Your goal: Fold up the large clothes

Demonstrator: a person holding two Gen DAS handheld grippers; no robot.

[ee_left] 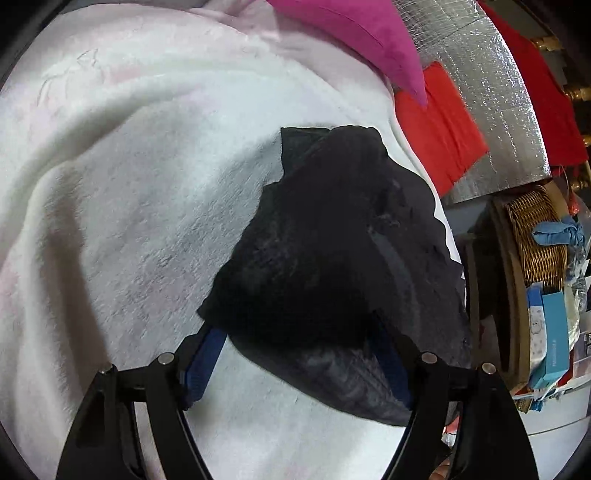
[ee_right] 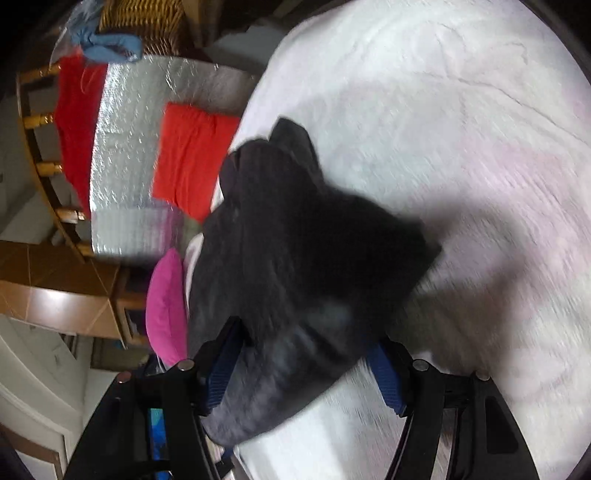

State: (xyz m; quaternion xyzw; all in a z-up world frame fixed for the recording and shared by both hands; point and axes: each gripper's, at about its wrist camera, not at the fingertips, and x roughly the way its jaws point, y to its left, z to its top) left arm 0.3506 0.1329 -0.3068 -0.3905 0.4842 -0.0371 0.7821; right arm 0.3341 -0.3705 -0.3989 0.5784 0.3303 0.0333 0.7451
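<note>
Across the left wrist view, the left gripper (ee_left: pixel 303 354) is standing with jaws spread, pads not visibly pinching the black garment (ee_left: pixel 332 251) bunched between them on the white fleece blanket (ee_left: pixel 129 184), so the loose cloth may be slumping out of its fold near the bed edge. Seen from the right wrist, the right gripper (ee_right: pixel 303 365) is likewise parted around the garment's blurred edge; beside lie a silver mat (ee_right: pixel 125 147), an orange-red cloth (ee_right: pixel 188 158), a pink pillow (ee_right: pixel 166 306) and a wicker basket (ee_right: pixel 147 22).
</note>
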